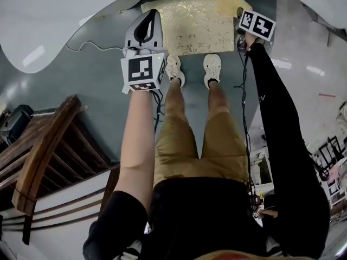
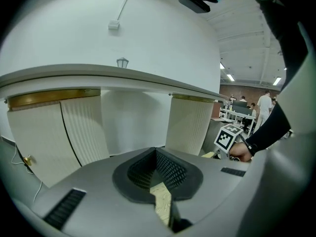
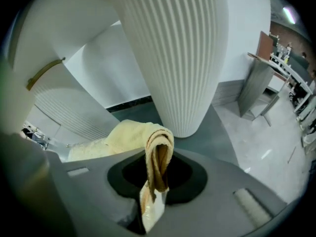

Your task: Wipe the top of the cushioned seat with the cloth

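Right gripper (image 3: 153, 191) is clamped on the yellow cloth (image 3: 126, 135) at the patterned seat's (image 1: 190, 28) far corner. Left gripper (image 2: 160, 199) hangs near the seat, closed on nothing.

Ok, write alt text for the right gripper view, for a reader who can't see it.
The right gripper's grey jaws are shut on a folded pale yellow terry cloth, which loops up between them and trails away to the left. Behind it stands a white ribbed column on a grey floor.
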### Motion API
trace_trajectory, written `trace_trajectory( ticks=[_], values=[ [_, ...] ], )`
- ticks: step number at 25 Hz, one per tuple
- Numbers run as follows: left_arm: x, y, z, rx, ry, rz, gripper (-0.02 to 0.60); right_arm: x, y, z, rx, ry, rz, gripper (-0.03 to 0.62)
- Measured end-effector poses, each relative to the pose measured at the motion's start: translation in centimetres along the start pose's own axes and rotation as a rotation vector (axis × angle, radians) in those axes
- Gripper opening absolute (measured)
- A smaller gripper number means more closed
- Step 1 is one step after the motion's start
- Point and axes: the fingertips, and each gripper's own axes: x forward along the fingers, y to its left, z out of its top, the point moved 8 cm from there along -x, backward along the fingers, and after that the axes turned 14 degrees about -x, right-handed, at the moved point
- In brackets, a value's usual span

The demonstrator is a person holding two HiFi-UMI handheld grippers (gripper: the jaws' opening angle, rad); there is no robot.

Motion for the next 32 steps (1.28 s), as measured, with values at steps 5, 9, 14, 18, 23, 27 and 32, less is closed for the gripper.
trace_trajectory(
  ticks=[5,9,14,18,23,27,32],
  values=[
    [0.1,-2.1,-0.2,-0.001,-0.001,0.007,0.005,-1.4,-4.5,-1.2,-0.006,0.017,-0.124,0.058],
    [-0.7,-3.0,-1.1,-0.008,0.005,0.013,0.005,-3.0,-5.1,-2.0,-0.033,-0.048,-0.11,0.058],
    [-1.9,-2.1,-2.3,-0.022,0.027,0.013,0.005,-5.6,-1.7,-1.8,-0.027,-0.157,-0.003,0.058],
    [-3.4,-0.2,-2.6,-0.025,0.029,0.008,0.005,-6.5,4.7,-1.5,-0.071,-0.219,0.119,0.058],
    [-6.1,4.2,-2.0,-0.035,0.009,0.031,0.005,-5.9,15.5,-1.3,-0.109,-0.25,0.303,0.057],
    [-8.1,7.7,-1.3,-0.045,-0.014,0.068,0.005,-4.5,24.8,-1.2,-0.101,-0.211,0.537,0.058],
    [-10.0,11.4,-1.7,-0.058,-0.022,0.1,0.005,-1.8,32.8,-1.8,-0.053,-0.113,0.735,0.058]
  ],
)
